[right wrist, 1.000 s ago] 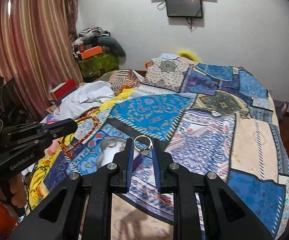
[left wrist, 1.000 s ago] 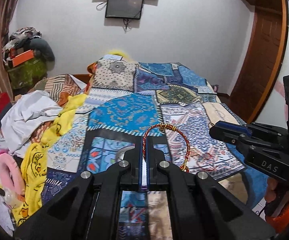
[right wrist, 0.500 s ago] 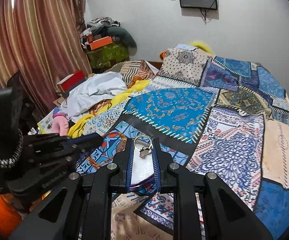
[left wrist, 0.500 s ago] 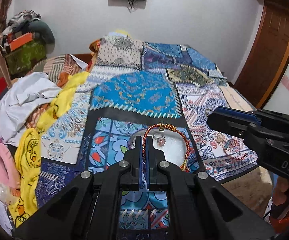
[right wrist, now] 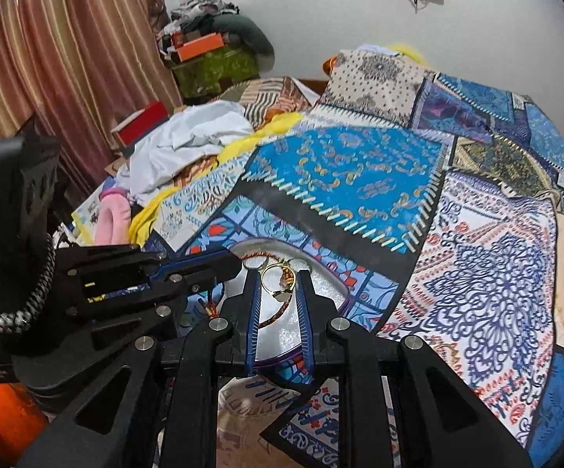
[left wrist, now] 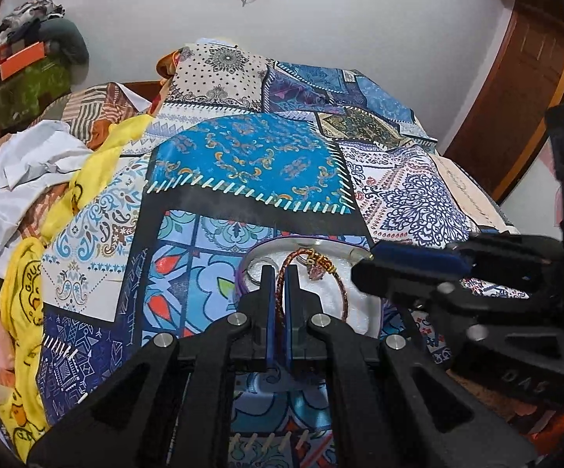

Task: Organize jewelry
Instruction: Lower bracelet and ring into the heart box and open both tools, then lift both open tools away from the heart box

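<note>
Both pieces hang over the white tray (left wrist: 363, 308) at lower centre: left gripper (left wrist: 280, 273) pinching the red bracelet (left wrist: 322, 265), right gripper (right wrist: 278, 279) clasping the gold ring (right wrist: 278, 281); next, I judge, opening to drop them.

A bed (left wrist: 457, 179) carries everything, covered by a patchwork spread (right wrist: 344, 171) of blue, cream and black printed panels. Near the front edge a shallow purple-rimmed tray (left wrist: 356, 251) with a white lining sits flat on the spread. Along the far left side lie a crumpled white cloth (left wrist: 16, 167), a yellow printed garment (left wrist: 24, 284) trailing toward the front, and a pink soft item (right wrist: 112, 214), possibly a sleeve. A striped brown cushion (left wrist: 94, 113) rests behind them, near the wall end of the bed.
</note>
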Tool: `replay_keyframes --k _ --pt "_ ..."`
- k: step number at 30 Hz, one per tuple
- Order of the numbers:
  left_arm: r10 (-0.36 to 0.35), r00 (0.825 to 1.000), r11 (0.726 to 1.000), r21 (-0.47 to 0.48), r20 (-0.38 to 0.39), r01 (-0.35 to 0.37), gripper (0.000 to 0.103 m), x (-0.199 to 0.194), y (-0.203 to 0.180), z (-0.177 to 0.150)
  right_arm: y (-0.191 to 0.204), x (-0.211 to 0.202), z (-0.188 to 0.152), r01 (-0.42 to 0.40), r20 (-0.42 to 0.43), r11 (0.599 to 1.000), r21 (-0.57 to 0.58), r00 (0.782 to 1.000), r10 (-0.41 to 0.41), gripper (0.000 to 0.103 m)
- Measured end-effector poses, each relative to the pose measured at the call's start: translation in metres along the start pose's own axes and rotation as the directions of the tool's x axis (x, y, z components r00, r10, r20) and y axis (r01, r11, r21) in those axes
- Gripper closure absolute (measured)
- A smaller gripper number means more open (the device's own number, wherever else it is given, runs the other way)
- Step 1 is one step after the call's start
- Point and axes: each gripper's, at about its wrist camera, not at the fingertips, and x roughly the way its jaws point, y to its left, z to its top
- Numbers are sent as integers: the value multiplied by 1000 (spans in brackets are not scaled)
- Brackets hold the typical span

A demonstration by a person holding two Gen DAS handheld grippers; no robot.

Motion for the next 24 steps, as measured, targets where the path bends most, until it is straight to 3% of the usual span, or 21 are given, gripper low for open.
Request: replay_keyframes --k 16,19,24 --pt "47 998 999 10 34 -48 101 -25 7 -1 11 20 -4 22 -80 999 -36 997 -25 86" --pt "58 998 998 12 39 -59 96 -30 7 -1 11 20 -4 27 -88 999 -32 996 -29 86" --pt "74 996 997 17 52 -75 93 -40 3 0 12 10 -2 53 -63 998 -35 997 -55 70"
